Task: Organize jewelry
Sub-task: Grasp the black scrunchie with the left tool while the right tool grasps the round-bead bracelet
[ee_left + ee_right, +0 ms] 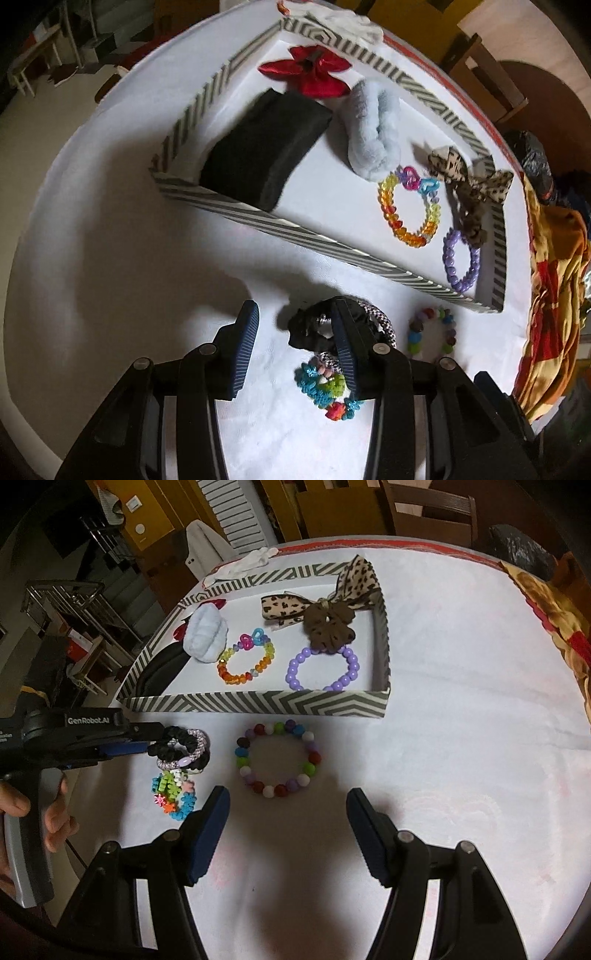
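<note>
A chevron-patterned tray (258,703) (280,230) holds a rainbow bead bracelet (245,661) (408,206), a purple bead bracelet (323,666) (461,260), a leopard bow (321,605) (469,181), a pale blue fluffy scrunchie (205,637) (373,129), a red bow (306,72) and a black pad (262,147). On the cloth lie a multicolour bead bracelet (277,758) (432,330), a black scrunchie (181,746) (310,328) with a sparkly band and a flower bracelet (173,792) (327,387). My left gripper (295,332) (147,744) is open at the black scrunchie. My right gripper (286,801) is open and empty just before the multicolour bracelet.
The round table has a white cloth (461,701). A patterned orange-red cloth (554,602) (554,295) lies at its right edge. White gloves (243,563) lie behind the tray. Chairs (432,509) stand beyond the table.
</note>
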The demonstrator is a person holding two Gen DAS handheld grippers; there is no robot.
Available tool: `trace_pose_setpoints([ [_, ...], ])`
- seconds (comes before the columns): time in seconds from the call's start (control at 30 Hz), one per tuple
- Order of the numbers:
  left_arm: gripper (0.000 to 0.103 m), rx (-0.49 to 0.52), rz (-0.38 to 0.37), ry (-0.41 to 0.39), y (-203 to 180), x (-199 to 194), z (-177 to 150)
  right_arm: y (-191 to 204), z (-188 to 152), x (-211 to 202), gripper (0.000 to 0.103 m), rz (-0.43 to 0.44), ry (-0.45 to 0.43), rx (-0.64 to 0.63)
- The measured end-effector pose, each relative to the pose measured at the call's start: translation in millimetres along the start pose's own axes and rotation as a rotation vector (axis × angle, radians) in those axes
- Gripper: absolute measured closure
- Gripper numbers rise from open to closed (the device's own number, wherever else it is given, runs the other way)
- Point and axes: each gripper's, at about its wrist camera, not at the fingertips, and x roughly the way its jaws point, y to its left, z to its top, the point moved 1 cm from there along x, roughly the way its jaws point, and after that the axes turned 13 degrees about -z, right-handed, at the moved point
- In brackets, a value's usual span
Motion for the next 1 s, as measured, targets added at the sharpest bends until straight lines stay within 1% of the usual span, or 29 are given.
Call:
trace_pose_setpoints([
  [0.07, 0.064, 0.001, -0.010, 0.000, 0.3, 2.7, 0.6, -0.3, 0.1, 2.0, 0.033, -0.003, 0.006, 0.004],
  [0.1, 0.075, 0.007, -0.002, -0.002, -0.3, 3.6, 0.7, -0.5, 0.3, 2.7, 0.033, -0.004, 0.007, 0.006],
  [0.13, 0.084, 0.014, 0.004, 0.001, -0.8, 4.7, 1.1, -1.3, 0.1, 3.6, 0.033, -0.004, 0.007, 0.008],
  [0.2, 0.092, 0.024, -0.008, 0.009, -0.9, 4.9, 1.5, -2.8, 0.5, 4.5, 0.033, -0.004, 0.008, 0.015],
  [0.27, 0.093, 0.033, -0.012, -0.011, -2.6, -1.1, 1.7, -4.5, 1.4, 5.6, 0.033, -0.004, 0.008, 0.022],
  [0.33, 0.094, 0.036, -0.034, -0.031, -5.3, -10.7, 3.1, -5.9, 1.7, 6.3, 0.033, -0.001, 0.009, 0.026],
  [0.4, 0.094, 0.037, -0.073, -0.043, -8.9, -23.3, 4.7, -6.0, 2.5, 8.1, 0.033, 0.001, 0.009, 0.027],
  [0.53, 0.094, 0.050, -0.121, -0.077, -19.3, -46.2, 5.8, -3.4, 5.7, 13.2, 0.035, 0.004, 0.003, 0.019],
  [0.63, 0.094, 0.065, -0.153, -0.104, -26.5, -63.6, 5.7, 0.3, 10.9, 20.4, 0.046, -0.013, -0.009, -0.002],
  [0.7, 0.094, 0.072, -0.168, -0.116, -28.9, -73.0, 5.1, 1.9, 13.6, 27.6, 0.055, -0.028, 0.001, -0.016],
  [0.77, 0.094, 0.079, -0.169, -0.125, -30.5, -77.7, 3.7, 5.4, 16.1, 36.3, 0.068, -0.058, -0.001, -0.042],
  [0.8, 0.094, 0.082, -0.164, -0.132, -30.6, -80.8, 3.5, 6.0, 16.3, 39.2, 0.071, -0.067, 0.000, -0.050],
  [0.83, 0.094, 0.084, -0.161, -0.137, -30.9, -81.8, 2.7, 8.5, 16.8, 39.5, 0.081, -0.084, -0.029, -0.073],
  [0.87, 0.094, 0.085, -0.159, -0.142, -30.6, -83.6, 2.3, 10.2, 16.8, 41.6, 0.089, -0.090, -0.026, -0.090],
  [0.9, 0.094, 0.086, -0.156, -0.145, -30.6, -84.7, 2.0, 11.8, 17.0, 41.6, 0.089, -0.104, -0.041, -0.107],
  [0.93, 0.094, 0.085, -0.154, -0.148, -30.4, -85.8, 1.5, 14.0, 16.6, 42.3, 0.094, -0.110, -0.047, -0.127],
  [1.0, 0.094, 0.084, -0.150, -0.149, -29.6, -87.9, 0.6, 14.5, 15.7, 40.2, 0.093, -0.106, -0.050, -0.132],
])
